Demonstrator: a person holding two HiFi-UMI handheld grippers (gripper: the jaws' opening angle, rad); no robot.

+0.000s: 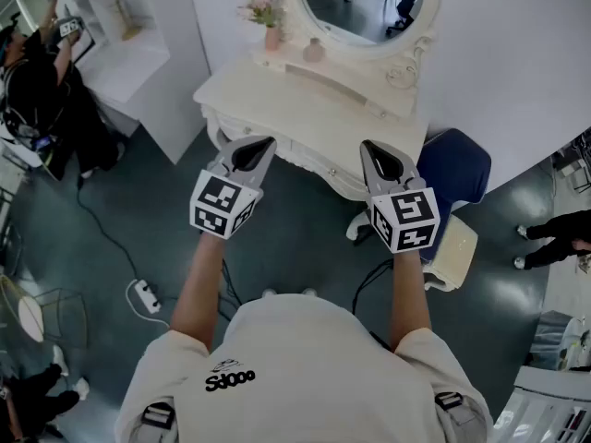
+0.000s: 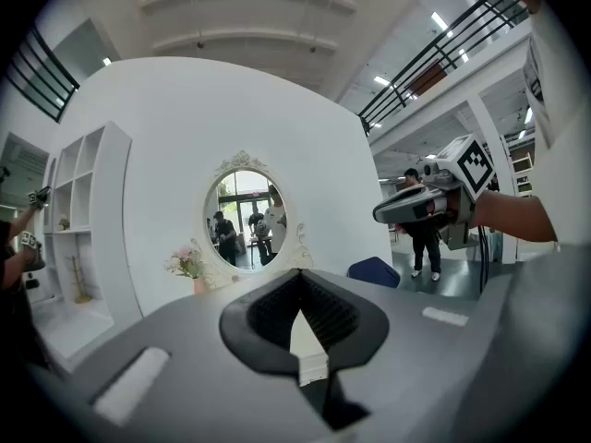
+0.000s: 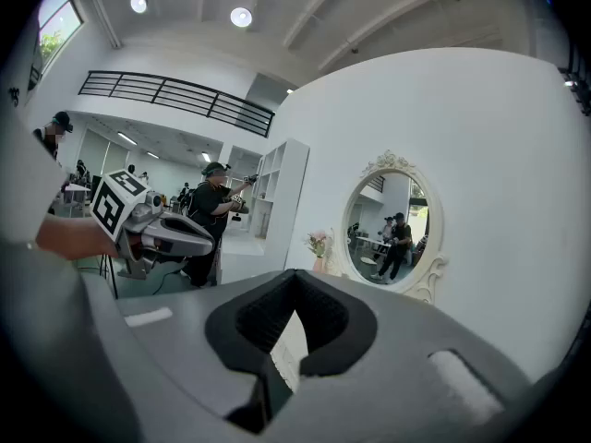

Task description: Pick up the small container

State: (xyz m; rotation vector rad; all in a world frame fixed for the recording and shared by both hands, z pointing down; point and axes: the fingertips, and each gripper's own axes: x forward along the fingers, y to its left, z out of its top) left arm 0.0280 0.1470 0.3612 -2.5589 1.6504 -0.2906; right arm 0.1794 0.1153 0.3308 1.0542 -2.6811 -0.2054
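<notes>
**Mock bedroom set in a large studio hall**

A white dressing table [image 1: 314, 109] with an oval mirror [image 1: 365, 12] backs onto a freestanding white wall [image 1: 517, 53]. White shelving [image 1: 111, 35] stands to its left, a railed mezzanine [image 3: 175, 95] runs high above it, and a cable [image 1: 102, 229] trails across the floor [image 1: 305, 243] in front.

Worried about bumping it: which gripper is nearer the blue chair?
Right. The right gripper hangs beside the blue chair, on its left; the left gripper is much farther left.
</notes>
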